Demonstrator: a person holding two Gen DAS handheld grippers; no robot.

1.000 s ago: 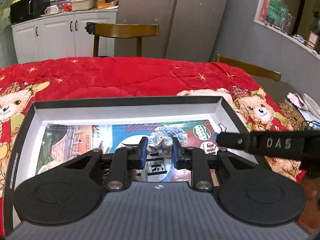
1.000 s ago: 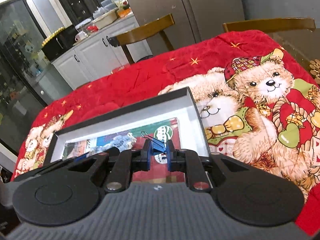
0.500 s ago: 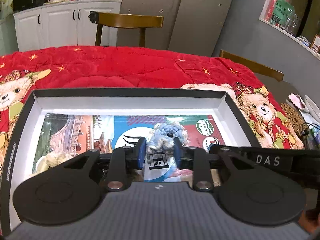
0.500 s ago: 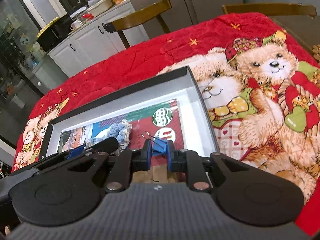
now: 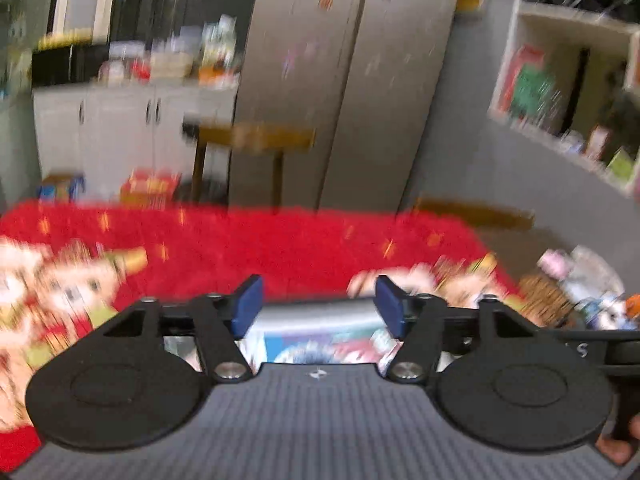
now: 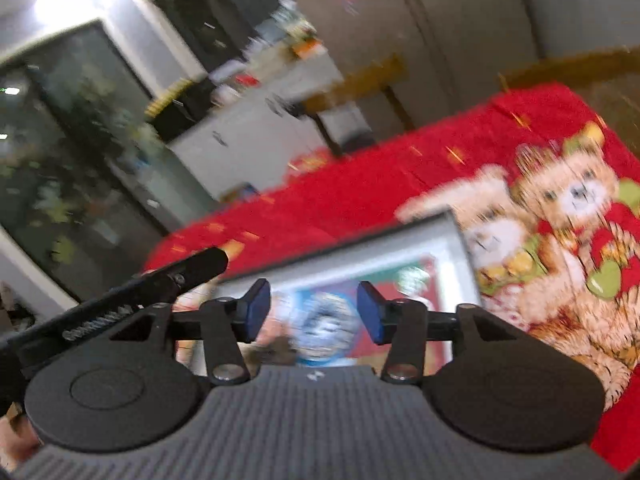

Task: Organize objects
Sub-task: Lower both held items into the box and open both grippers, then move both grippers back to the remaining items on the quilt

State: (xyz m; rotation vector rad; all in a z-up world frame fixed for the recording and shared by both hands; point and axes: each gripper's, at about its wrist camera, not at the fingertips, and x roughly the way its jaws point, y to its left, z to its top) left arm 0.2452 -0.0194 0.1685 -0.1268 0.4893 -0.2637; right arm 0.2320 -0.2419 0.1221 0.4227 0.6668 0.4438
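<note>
Both views are blurred by motion. My left gripper [image 5: 319, 301] hovers above the near side of the black box [image 5: 316, 312] with its white walls and picture lining. Its jaws are opening and nothing is between the blue pads. My right gripper [image 6: 314, 304] hangs above the same box [image 6: 400, 240], jaws opening too, with empty air between them. Below it a blue and white crochet piece [image 6: 324, 322] lies on the lining, smeared by blur. I cannot make out the blue binder clip. The left gripper's black finger [image 6: 160, 284] shows at the left of the right wrist view.
The box rests on a red teddy-bear blanket [image 5: 280, 244] covering the table. Wooden chairs [image 5: 256, 140] stand at the far edge, with white cabinets [image 5: 120, 132] and a grey fridge [image 5: 352, 80] behind. Small items [image 5: 576, 276] lie off the blanket's right end.
Both grippers went from shut to open, the left letting go of the crochet piece and the right of the blue binder clip. Both have risen above the box.
</note>
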